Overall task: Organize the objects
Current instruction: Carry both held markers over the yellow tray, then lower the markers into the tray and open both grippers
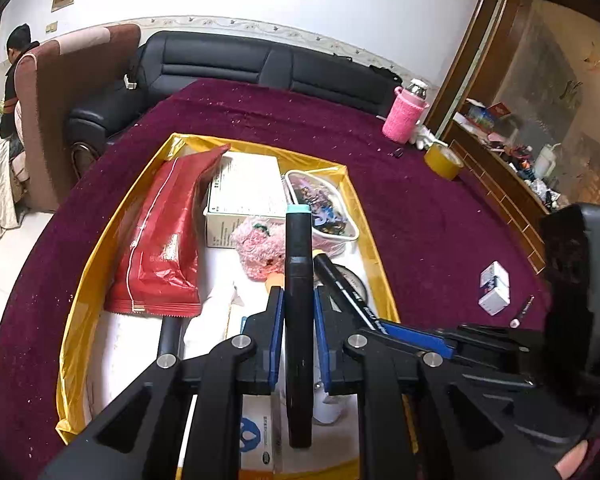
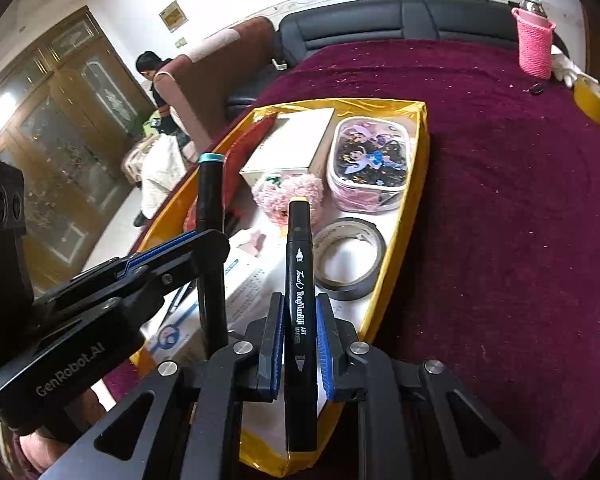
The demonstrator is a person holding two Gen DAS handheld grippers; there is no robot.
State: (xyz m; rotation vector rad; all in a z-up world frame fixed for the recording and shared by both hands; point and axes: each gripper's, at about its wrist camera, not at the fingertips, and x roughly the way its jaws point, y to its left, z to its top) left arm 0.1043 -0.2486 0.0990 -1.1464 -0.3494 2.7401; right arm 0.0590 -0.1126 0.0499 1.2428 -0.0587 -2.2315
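Both markers clamped over the gold-rimmed tray (image 2: 420,128); margins — seemingly — tight.

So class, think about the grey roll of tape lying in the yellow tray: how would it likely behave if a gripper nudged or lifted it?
The grey roll of tape lies flat in the yellow tray, so a nudge would probably slide it, not roll it. Its hollow ring looks light and fairly stiff. Stood on edge, it would likely roll.

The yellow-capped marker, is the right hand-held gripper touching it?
Touching. In the right wrist view, the right hand-held gripper has both blue pads pressed against the barrel of the yellow-capped marker, with no gap on either side.
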